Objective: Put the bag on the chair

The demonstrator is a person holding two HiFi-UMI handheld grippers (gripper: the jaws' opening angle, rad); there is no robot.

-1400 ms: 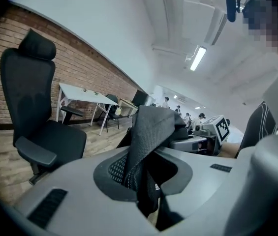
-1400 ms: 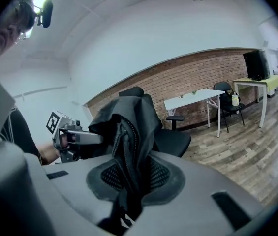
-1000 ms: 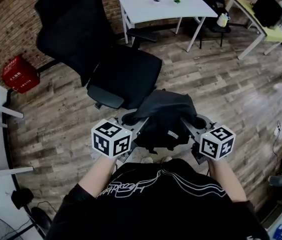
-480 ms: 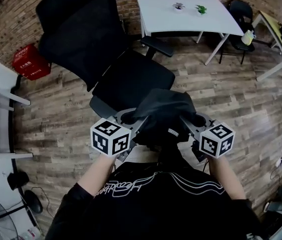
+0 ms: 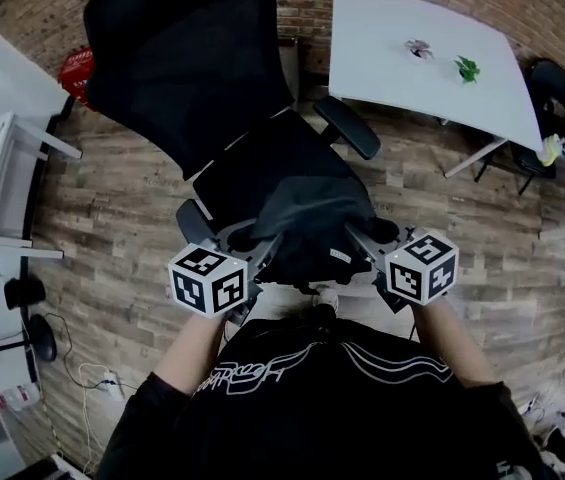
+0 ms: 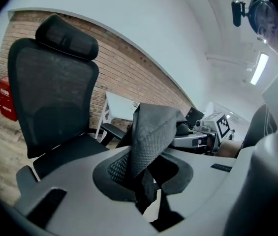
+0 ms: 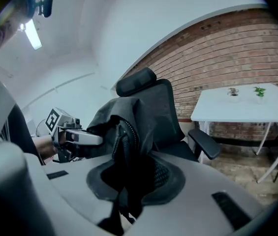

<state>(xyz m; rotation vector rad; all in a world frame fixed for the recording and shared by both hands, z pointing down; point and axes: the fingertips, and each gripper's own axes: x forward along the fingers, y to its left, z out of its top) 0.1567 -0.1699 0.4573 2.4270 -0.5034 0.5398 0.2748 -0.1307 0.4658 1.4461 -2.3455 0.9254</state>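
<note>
Black fabric bag (image 5: 312, 213), contents hidden, pinched in near-closed jaws of left gripper (image 6: 141, 178) and right gripper (image 7: 126, 181), office chair (image 5: 192, 88) just beyond.

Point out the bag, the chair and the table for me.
bag (image 5: 312, 218): head view, top of the dark fabric bundle.
chair (image 5: 187, 63): head view, middle of the backrest.
table (image 5: 387, 43): head view, bare part of the white top.
</note>
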